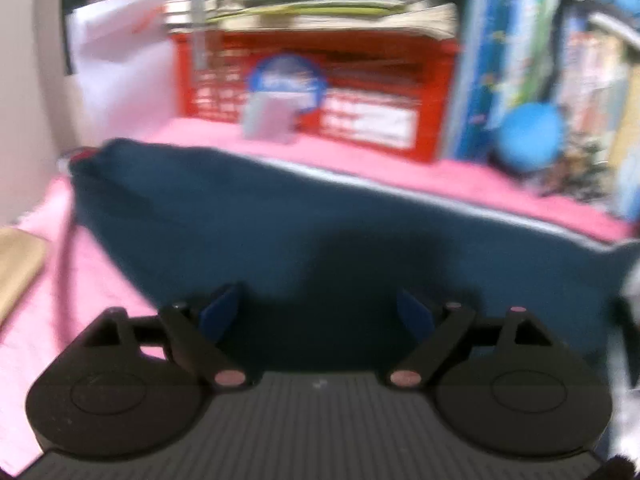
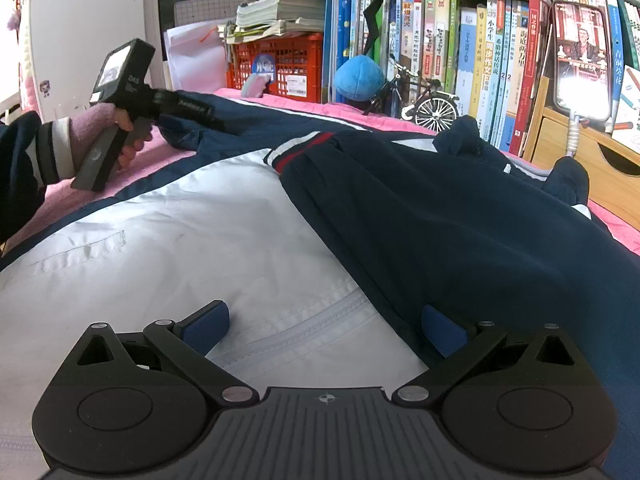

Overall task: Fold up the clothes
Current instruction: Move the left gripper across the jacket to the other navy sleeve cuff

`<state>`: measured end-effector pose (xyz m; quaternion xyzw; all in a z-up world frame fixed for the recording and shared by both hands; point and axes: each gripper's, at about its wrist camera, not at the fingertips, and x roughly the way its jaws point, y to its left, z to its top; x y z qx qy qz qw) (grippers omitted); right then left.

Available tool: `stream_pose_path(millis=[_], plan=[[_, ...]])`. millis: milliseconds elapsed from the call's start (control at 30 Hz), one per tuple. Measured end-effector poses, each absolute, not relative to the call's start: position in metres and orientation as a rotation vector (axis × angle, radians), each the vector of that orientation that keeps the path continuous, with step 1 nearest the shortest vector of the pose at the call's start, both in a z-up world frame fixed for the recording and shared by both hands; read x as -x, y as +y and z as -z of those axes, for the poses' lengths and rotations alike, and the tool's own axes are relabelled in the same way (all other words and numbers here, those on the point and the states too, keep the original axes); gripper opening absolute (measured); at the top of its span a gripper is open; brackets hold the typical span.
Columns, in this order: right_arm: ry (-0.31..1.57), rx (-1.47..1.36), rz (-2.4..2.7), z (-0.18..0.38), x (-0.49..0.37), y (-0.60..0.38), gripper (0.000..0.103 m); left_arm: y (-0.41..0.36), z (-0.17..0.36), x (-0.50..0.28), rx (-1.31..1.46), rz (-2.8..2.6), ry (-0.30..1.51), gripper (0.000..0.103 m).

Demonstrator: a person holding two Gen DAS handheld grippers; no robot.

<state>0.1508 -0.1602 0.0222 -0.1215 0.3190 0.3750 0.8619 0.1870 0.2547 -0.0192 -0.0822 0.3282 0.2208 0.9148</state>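
Observation:
A navy and white jacket [image 2: 160, 240] lies spread on a pink cover [image 2: 56, 200], with a dark navy part [image 2: 440, 220] folded over its right side and a red-and-white striped band [image 2: 304, 148] near the middle. My right gripper [image 2: 324, 320] is open just above the zip seam, nothing between its pads. In the blurred left wrist view, my left gripper [image 1: 318, 304] is open over a navy fold of the jacket [image 1: 280, 220], with no cloth pinched. A hand [image 2: 120, 132] holds that tool's handle [image 2: 100, 160] at the jacket's far left edge.
Behind the cover stand a red crate [image 2: 280, 64] under stacked papers, a row of books [image 2: 480, 60], a blue plush ball [image 2: 358, 78], a toy bicycle [image 2: 432, 104] and a mirror [image 2: 582, 56]. A wooden box [image 2: 600, 168] sits at the right.

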Motion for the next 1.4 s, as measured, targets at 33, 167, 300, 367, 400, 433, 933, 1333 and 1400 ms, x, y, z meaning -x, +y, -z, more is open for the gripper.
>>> stream_pose_path(millis=[33,167,300,367,400,433,933,1333,1400], plan=[[0.669,0.255,-0.787,-0.022,-0.151,-0.16,0.103,0.262,0.019,-0.186,0.154,-0.481,0.682,0.088],[0.669,0.255,-0.787,-0.022,-0.151,-0.16,0.103,0.286,0.015,-0.192,0.101,-0.628,0.697,0.092],[0.669,0.255,-0.787,-0.022,-0.151,-0.161,0.103,0.263,-0.002,-0.18,0.168,-0.47,0.606,0.084],[0.669,0.255,-0.787,-0.022,-0.151,-0.161,0.103,0.231,-0.014,-0.17,0.148,-0.271,0.553,0.085],[0.669,0.255,-0.787,-0.022,-0.151,-0.161,0.103,0.211,-0.017,-0.167,0.103,-0.178,0.542,0.085],[0.669,0.255,-0.786,-0.022,-0.151,-0.161,0.103,0.193,-0.019,-0.168,0.063,-0.091,0.539,0.085],[0.669,0.255,-0.786,-0.022,-0.151,-0.16,0.103,0.089,0.031,-0.321,-0.04,-0.031,0.77,0.089],[0.67,0.256,-0.786,-0.023,-0.151,-0.159,0.103,0.114,0.024,-0.32,0.016,-0.076,0.722,0.076],[0.67,0.256,-0.786,-0.023,-0.151,-0.159,0.103,0.122,0.017,-0.305,0.03,-0.059,0.702,0.077]])
